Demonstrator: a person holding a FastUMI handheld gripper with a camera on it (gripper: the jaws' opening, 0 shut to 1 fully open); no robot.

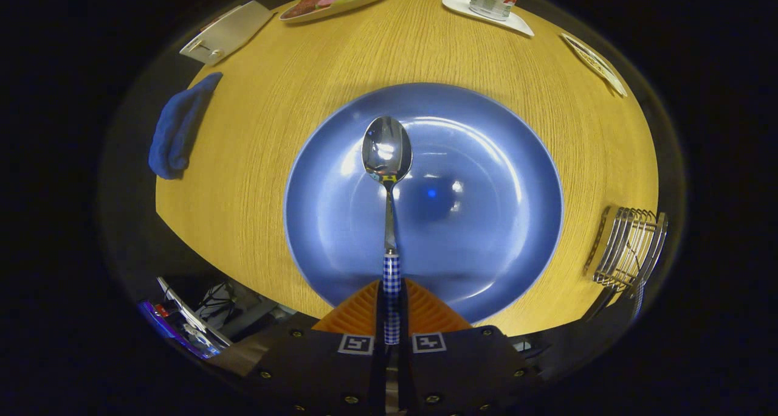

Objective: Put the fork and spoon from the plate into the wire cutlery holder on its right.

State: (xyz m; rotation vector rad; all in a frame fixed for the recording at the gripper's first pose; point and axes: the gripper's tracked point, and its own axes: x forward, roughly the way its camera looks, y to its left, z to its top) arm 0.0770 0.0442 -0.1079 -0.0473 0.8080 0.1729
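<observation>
The gripper (pixel 392 309), closed on the spoon (pixel 387 154), has bare table (pixel 565 154) between the blue plate (pixel 486 233) and the wire holder (pixel 629 249), with nothing in the way.

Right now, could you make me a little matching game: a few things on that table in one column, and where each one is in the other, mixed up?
Things:
1. spoon
2. plate
3. wire cutlery holder
4. blue cloth

Places:
A. on the table to the right of the plate
B. handle clamped between the fingers of the gripper
C. on the table to the left of the plate
D. just ahead of the fingers, under the spoon bowl

Pairs: 1-B, 2-D, 3-A, 4-C
</observation>
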